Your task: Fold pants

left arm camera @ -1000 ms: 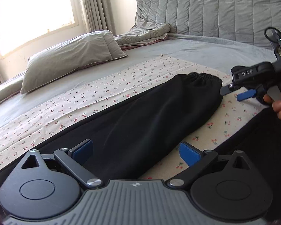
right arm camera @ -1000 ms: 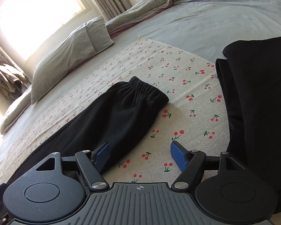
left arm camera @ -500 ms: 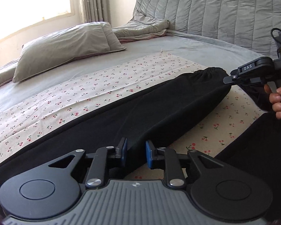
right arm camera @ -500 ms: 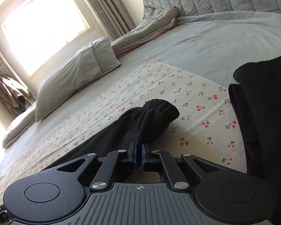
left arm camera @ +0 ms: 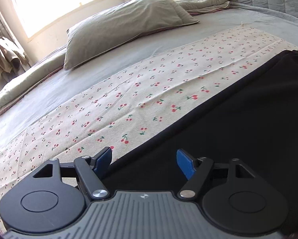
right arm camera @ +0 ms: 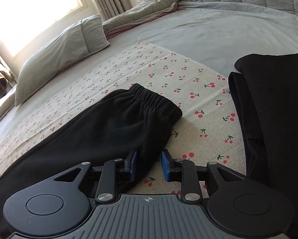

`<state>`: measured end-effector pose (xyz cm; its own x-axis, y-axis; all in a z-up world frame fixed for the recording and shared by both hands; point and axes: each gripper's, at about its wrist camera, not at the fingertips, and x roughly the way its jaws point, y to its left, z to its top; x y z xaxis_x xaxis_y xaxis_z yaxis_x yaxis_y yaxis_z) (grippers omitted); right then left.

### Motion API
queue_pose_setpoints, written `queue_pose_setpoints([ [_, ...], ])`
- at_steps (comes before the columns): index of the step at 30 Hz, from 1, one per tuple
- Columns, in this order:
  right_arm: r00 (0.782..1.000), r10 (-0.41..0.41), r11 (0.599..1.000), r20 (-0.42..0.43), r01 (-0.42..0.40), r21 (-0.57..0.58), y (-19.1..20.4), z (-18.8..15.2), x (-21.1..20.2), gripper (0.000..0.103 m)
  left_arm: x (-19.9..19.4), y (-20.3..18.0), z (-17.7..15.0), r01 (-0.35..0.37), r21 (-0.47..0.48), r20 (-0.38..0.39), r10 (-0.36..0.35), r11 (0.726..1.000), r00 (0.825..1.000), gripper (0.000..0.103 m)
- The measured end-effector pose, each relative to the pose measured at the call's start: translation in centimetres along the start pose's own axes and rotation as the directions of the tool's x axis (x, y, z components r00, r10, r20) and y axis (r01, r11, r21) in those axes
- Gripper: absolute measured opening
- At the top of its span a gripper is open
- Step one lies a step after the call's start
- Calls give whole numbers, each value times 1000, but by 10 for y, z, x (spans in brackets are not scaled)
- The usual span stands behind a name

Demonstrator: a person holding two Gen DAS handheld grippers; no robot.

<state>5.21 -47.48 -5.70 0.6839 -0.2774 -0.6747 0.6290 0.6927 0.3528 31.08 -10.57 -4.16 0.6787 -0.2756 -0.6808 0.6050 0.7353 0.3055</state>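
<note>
Both tools are opening over the pants (right arm camera: 109, 127), left tool (left arm camera: 144, 162) wide, right tool (right arm camera: 149, 166) narrow, gripping nothing, apparently releasing the leg laid flat for folding.

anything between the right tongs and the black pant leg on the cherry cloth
Nothing visible. The right tongs are opening right over the near edge of the black pant leg, with that edge already between the pads but not pressed. Only bare cherry cloth lies beside it; the folded black pile sits apart.
</note>
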Motion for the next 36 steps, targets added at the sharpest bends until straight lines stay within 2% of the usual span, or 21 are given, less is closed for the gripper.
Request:
queue_pose_setpoints([
  [2,1000,19,1000,2,-19,4,0,1,1,42,10,15,-2,12,-48,-22,-13,999,1000,71],
  [4,1000,21,1000,8,-21,-10,1,1,2,48,14,24,-2,70,-118,-29,-74,991,997,49],
  [5,1000,12,1000,13,-12,-25,4,1,3,49,14,26,-2,114,-160,-28,-120,981,992,24],
  [6,1000,1,999,19,0,-42,6,0,4,49,14,25,-2,125,-172,-22,-131,977,991,4],
  [10,996,-76,993,55,81,-87,13,-2,7,49,16,6,-2,12,-138,28,-9,990,1000,0],
  [12,988,-139,981,72,147,-124,17,-3,8,50,24,3,-5,-66,-143,20,69,988,997,1],
  [13,982,-169,973,83,179,-143,17,-4,9,52,24,2,-6,-77,-145,22,81,986,996,2],
  [14,978,-188,968,90,200,-148,17,-4,8,61,22,1,-6,-86,-155,24,91,984,996,5],
  [15,975,-204,965,93,216,-147,17,-3,7,67,21,7,-2,-93,-174,20,98,980,995,13],
  [16,974,-205,966,93,217,-141,16,-2,4,68,16,8,-2,-94,-189,21,99,977,995,22],
  [18,979,-183,974,91,193,-116,13,2,-2,71,-3,15,-4,-84,-253,40,97,964,995,64],
  [21,982,-153,983,108,162,-84,12,6,-15,83,-38,23,-16,-70,-337,62,96,939,993,82],
  [22,983,-144,985,114,153,-77,13,7,-19,84,-50,26,-21,-74,-363,57,101,929,993,85],
  [24,985,-121,989,122,130,-71,20,8,-27,85,-73,32,-34,-90,-413,42,118,906,992,97],
  [26,988,-89,992,127,99,-81,31,6,-35,89,-96,40,-50,-116,-480,24,145,869,989,103],
  [29,992,-37,990,119,52,-130,52,-4,-44,93,-125,49,-75,-162,-551,-34,173,819,984,103],
  [33,996,46,964,77,-24,-263,92,-29,-52,96,-155,55,-102,-263,-544,-105,247,797,963,103],
  [36,993,110,926,46,-85,-367,121,-54,-57,98,-170,62,-120,-299,-561,-136,270,772,953,103],
])
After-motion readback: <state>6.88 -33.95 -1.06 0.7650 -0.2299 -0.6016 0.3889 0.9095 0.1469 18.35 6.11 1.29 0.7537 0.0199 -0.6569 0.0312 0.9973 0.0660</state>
